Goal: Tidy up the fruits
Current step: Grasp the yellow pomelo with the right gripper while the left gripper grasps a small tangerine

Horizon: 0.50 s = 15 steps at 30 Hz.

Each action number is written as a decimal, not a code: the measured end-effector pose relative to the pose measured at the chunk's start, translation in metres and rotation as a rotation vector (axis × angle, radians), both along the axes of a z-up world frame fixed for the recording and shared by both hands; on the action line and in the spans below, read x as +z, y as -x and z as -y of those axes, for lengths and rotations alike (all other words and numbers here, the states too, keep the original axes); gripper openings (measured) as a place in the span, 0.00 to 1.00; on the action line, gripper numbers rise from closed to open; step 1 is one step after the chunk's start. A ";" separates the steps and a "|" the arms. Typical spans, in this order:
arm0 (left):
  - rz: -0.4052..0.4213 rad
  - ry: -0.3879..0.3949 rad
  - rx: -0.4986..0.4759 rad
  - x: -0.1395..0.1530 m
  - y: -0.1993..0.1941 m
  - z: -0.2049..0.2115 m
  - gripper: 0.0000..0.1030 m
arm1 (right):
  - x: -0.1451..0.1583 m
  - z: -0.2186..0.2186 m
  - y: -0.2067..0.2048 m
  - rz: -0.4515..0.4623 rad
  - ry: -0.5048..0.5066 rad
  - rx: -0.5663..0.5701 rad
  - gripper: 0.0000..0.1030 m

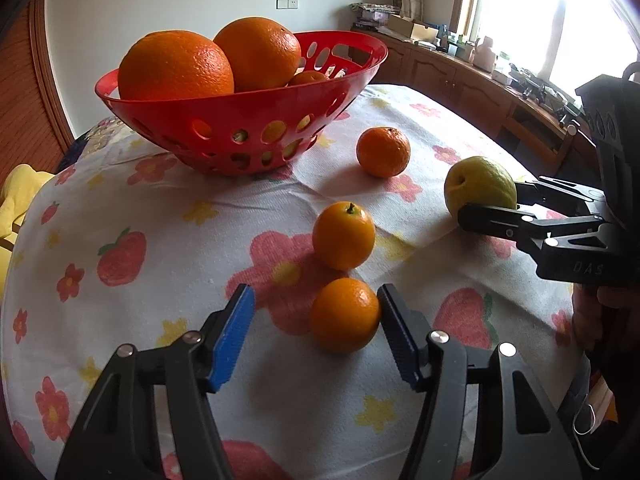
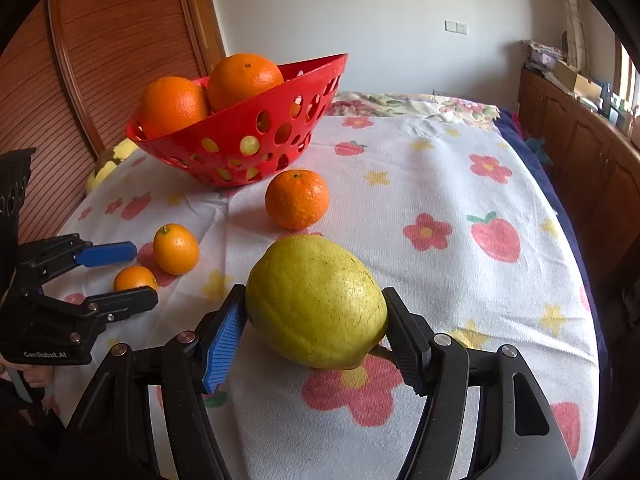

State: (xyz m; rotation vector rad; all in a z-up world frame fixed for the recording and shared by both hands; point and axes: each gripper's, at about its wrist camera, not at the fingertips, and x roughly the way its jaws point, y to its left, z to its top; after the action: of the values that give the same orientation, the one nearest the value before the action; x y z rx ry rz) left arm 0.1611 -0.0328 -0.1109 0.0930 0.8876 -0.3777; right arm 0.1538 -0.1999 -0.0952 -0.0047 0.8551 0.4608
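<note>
Small orange (image 1: 345,315) on the flowered cloth (image 1: 120,208) sits between the left gripper's (image 1: 316,336) parted jaws, touching only the right pad. Right wrist view: right gripper (image 2: 316,336) clamps the yellow-green fruit (image 2: 316,300).

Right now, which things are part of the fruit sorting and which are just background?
In the job:
red basket holding two big oranges
three small oranges on the cloth: near, middle, far
yellow-green citrus
left gripper, right gripper

Just lying about:
floral cloth
wooden cabinets with clutter on top
yellow cushion
</note>
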 end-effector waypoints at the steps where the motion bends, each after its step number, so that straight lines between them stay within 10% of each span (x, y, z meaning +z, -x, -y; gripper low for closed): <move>1: -0.003 -0.001 0.000 0.000 0.000 0.000 0.60 | 0.000 0.001 0.000 -0.001 -0.006 0.000 0.67; 10: -0.014 -0.001 0.002 0.001 -0.004 0.001 0.58 | -0.001 0.003 0.000 -0.002 -0.018 -0.001 0.67; 15: -0.017 0.013 -0.022 0.002 -0.001 0.001 0.35 | -0.001 0.002 0.000 0.000 -0.013 -0.001 0.67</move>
State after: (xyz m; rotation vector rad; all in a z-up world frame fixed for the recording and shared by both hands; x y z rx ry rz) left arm 0.1618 -0.0341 -0.1089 0.0874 0.9011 -0.4051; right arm 0.1535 -0.2017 -0.0965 0.0078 0.8520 0.4651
